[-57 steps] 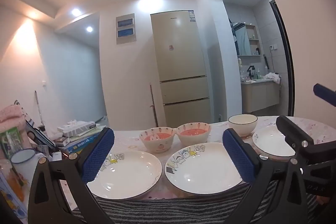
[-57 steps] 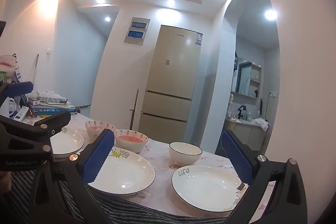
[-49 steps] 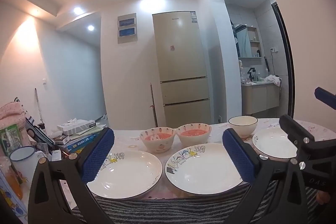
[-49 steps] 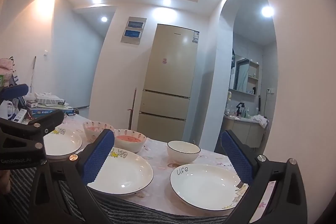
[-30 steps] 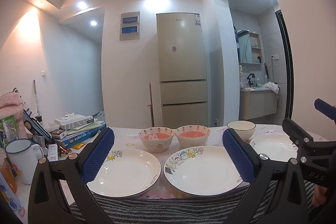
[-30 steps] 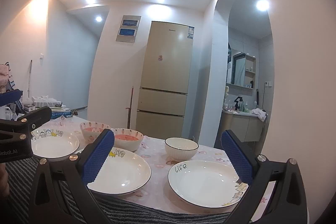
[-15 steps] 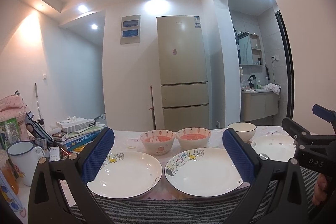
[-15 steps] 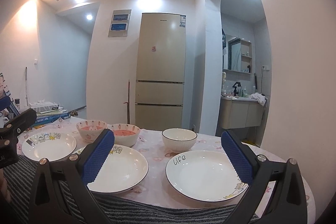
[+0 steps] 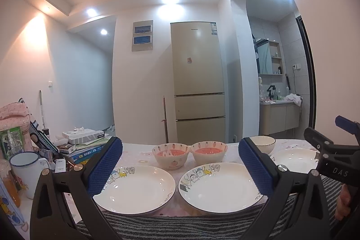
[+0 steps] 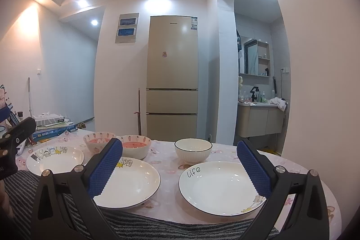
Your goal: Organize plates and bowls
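Note:
Three white plates lie in a row near the table's front edge: a cartoon-rimmed left plate [image 9: 135, 188], a middle plate [image 9: 220, 186] and a right plate [image 10: 222, 188] marked "life". Behind them stand two pink bowls [image 9: 171, 155] [image 9: 210, 153] and a white dark-rimmed bowl [image 10: 193, 150]. My left gripper [image 9: 179, 142] is open, empty and low in front of the left and middle plates. My right gripper [image 10: 178, 143] is open, empty and faces the middle plate [image 10: 132, 183] and the "life" plate. Neither touches any dish.
Books with a tissue box [image 9: 83, 136] on top and an enamel mug [image 9: 27, 168] crowd the table's left end. A striped cloth [image 9: 180, 224] covers the near edge. A fridge [image 9: 198, 82] stands behind the table. A hand [image 9: 344, 201] holds the right gripper.
Both views have drifted a little. The right gripper's view has swung so the fridge is more central and the left plate shows fully. Both grippers stay open and empty; no dish has moved.

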A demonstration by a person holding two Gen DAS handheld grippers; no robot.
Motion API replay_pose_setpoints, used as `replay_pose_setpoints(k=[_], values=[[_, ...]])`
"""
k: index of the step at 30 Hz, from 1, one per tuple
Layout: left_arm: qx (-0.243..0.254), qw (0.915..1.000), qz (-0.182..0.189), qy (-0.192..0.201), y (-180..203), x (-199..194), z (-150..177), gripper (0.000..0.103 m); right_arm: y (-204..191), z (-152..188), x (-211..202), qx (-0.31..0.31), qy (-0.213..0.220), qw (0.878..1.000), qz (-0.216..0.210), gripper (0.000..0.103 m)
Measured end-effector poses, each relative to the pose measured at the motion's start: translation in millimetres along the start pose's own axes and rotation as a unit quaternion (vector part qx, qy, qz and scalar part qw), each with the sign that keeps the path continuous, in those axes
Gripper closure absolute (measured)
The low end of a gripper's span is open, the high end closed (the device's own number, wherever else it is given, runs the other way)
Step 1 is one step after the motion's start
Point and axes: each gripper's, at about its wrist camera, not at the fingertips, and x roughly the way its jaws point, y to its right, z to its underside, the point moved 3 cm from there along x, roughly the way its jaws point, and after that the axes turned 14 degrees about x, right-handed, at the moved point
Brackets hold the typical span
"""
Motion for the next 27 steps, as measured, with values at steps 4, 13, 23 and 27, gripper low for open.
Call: replay_pose_setpoints(k=[4, 13, 23, 27], values=[[0.003, 1.0000, -0.001, 0.002, -0.3, -0.2, 0.0, 0.000, -0.6, 1.0, -0.5, -0.001, -0.001, 1.000, -0.009, 0.000], [0.009, 0.9998, 0.001, 0.020, 1.7, -7.4, -1.5, 0.000, -1.6, 1.6, -0.5, 0.000, -0.002, 1.000, -0.009, 0.000], [0.013, 0.9999, 0.003, 0.008, 4.0, -2.7, -0.8, 0.000, -0.2, 1.6, -0.4, 0.000, -0.002, 1.000, -0.008, 0.000], [0.012, 0.9999, 0.002, 0.010, 4.0, -2.9, -1.0, 0.000, -0.4, 1.7, 0.4, 0.000, -0.003, 1.000, -0.008, 0.000]])
